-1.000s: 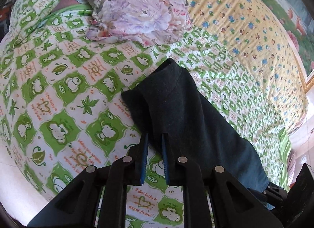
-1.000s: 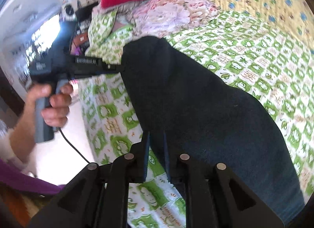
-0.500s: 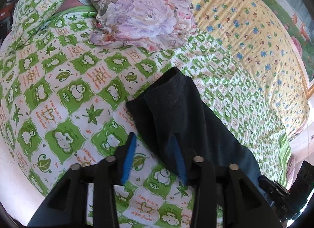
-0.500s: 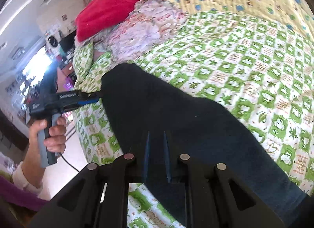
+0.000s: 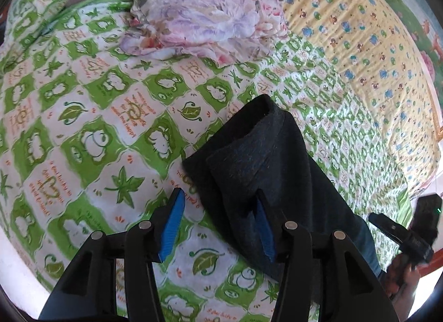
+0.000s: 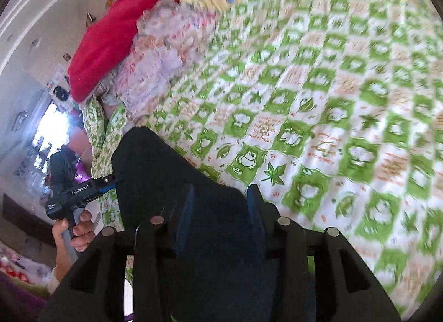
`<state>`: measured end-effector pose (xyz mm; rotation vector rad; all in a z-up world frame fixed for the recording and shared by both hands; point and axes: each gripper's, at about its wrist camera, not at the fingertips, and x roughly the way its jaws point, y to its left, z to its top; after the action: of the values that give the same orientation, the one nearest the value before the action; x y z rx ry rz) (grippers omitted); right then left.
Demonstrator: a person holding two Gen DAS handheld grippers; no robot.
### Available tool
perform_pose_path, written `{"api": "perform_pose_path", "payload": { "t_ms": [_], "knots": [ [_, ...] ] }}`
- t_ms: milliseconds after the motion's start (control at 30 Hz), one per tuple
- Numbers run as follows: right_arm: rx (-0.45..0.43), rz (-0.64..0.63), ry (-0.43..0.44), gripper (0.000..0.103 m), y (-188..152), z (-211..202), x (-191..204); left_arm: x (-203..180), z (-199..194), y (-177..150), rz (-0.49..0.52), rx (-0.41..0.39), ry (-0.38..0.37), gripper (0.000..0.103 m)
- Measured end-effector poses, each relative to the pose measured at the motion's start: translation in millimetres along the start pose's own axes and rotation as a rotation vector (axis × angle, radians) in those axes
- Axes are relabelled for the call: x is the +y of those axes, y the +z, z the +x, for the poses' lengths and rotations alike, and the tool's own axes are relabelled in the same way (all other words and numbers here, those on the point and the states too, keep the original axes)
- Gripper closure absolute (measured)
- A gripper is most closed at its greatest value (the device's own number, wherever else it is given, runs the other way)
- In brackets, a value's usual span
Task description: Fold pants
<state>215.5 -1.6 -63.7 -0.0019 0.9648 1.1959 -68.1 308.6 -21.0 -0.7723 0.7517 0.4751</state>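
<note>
Dark blue-black pants (image 5: 263,169) lie folded in a long strip on the green-and-white patterned bedsheet (image 5: 83,128). My left gripper (image 5: 218,194) hovers at the strip's near-left edge with its jaws opening. Its left blue pad (image 5: 171,225) is over the sheet, the right pad over the fabric, neither pressing. In the right wrist view the pants (image 6: 155,172) run under my right gripper (image 6: 221,189). Its jaws are opening too, with dark cloth lying slack between them. Each view shows the other gripper in a hand: the left gripper (image 6: 112,182) and the right gripper (image 5: 373,216).
A crumpled floral cloth (image 5: 205,12) and a red cloth (image 6: 110,36) are piled at the bed's far end. A yellow printed quilt (image 5: 360,31) covers the far side. The bed's edge and pale floor (image 5: 11,261) lie at the lower left.
Both grippers were shut on the pants' edge and have spread their jaws, letting the fabric go. The right gripper has swung and rolled sideways, and its view has blurred.
</note>
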Motion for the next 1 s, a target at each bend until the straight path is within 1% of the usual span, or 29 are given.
{"api": "perform_pose_path", "payload": {
  "t_ms": [167,267,333,367,400,433,467,500,567,600,633,667,700,733,767,800,867,900,933,1000],
  "knots": [
    [0.148,0.020,0.080,0.062,15.9,33.7,-21.0,3.4,9.1,4.8,0.009,0.012,-0.041,0.052],
    [0.238,0.077,0.183,0.062,21.7,50.9,-38.7,3.6,15.2,7.6,0.027,0.020,-0.064,0.052],
    [0.310,0.111,0.231,0.062,20.5,61.8,-49.9,2.3,19.2,8.9,0.046,0.026,-0.076,0.052],
    [0.330,0.119,0.251,0.063,19.3,65.2,-52.9,0.4,20.9,8.9,0.057,0.026,-0.073,0.052],
    [0.330,0.121,0.267,0.068,17.9,66.3,-54.8,-2.0,22.9,9.1,0.067,0.023,-0.067,0.052],
    [0.330,0.111,0.259,0.076,17.0,66.5,-53.7,-5.5,24.7,9.1,0.081,0.017,-0.062,0.052],
    [0.333,0.099,0.253,0.082,16.3,67.0,-50.4,-8.9,25.9,8.7,0.094,0.007,-0.052,0.053],
    [0.333,0.092,0.253,0.085,15.9,66.7,-48.1,-14.0,27.0,8.0,0.119,-0.009,-0.037,0.058],
    [0.313,0.003,0.173,0.088,14.1,61.8,-27.1,-19.7,25.0,6.5,0.147,-0.029,-0.037,0.076],
    [0.294,-0.037,0.135,0.089,14.9,58.6,-18.5,-22.7,19.0,5.5,0.157,-0.053,-0.042,0.078],
    [0.261,-0.091,0.077,0.090,16.4,50.7,-5.8,-26.2,8.5,4.0,0.168,-0.089,-0.053,0.083],
    [0.213,-0.155,0.016,0.092,17.9,40.4,9.4,-28.5,0.6,3.0,0.175,-0.110,-0.060,0.084],
    [0.165,-0.233,-0.053,0.098,18.6,30.6,26.3,-31.1,-9.9,1.7,0.181,-0.137,-0.067,0.084],
    [0.121,-0.315,-0.126,0.098,18.4,22.7,41.8,-33.4,-21.3,-0.2,0.188,-0.166,-0.073,0.084],
    [0.070,-0.429,-0.233,0.098,13.6,16.8,65.4,-35.7,-31.9,-1.8,0.197,-0.195,-0.072,0.084],
    [0.029,-0.505,-0.306,0.098,8.0,15.4,79.7,-38.5,-44.4,-3.4,0.210,-0.233,-0.066,0.084],
    [-0.046,-0.635,-0.416,0.098,-2.0,17.3,104.4,-40.3,-58.5,-3.6,0.221,-0.272,-0.055,0.084],
    [-0.071,-0.670,-0.444,0.098,-3.5,20.3,111.0,-39.2,-64.5,-2.7,0.226,-0.292,-0.048,0.084],
    [-0.081,-0.672,-0.444,0.098,-2.5,24.7,112.8,-37.5,-66.3,-1.6,0.228,-0.301,-0.040,0.084],
    [-0.084,-0.639,-0.422,0.098,3.9,36.8,108.7,-28.5,-63.1,0.9,0.225,-0.288,-0.018,0.084]
  ]
}}
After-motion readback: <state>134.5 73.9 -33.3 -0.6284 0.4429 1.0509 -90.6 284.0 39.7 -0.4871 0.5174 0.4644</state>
